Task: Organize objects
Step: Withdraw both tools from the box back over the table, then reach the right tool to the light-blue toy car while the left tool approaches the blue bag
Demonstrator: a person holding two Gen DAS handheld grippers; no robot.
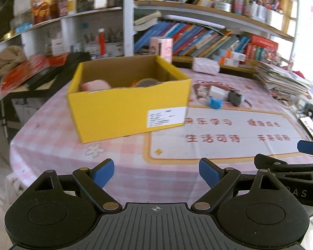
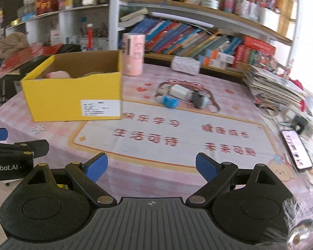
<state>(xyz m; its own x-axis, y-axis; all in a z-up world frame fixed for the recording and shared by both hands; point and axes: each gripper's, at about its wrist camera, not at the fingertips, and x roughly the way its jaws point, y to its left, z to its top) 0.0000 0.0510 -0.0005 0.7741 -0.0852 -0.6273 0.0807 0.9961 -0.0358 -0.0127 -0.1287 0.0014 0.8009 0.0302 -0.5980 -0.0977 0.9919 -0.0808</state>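
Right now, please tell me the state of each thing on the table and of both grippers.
Yellow box: open, upright, partly filled.
Pink soft item: lying inside the box.
Blue item: loose on the tablecloth.
White block: loose on the tablecloth.
Dark item: loose beside the white block.
Pink cylinder: standing upright behind the box.
Phone: lying flat, screen lit.
Left gripper: open, empty.
Right gripper: open, empty.

Both tongs are showing matte black linkage arms with brass-coloured pivot pins, round black hubs, a ribbed grey base plate bearing a crosshair mark, and blue pads point(image 1: 104, 173) at the fingertips.

The left tongs point(image 1: 156, 174) and right tongs point(image 2: 151, 167) are looking alike; white lettering is showing on the black side bodies.
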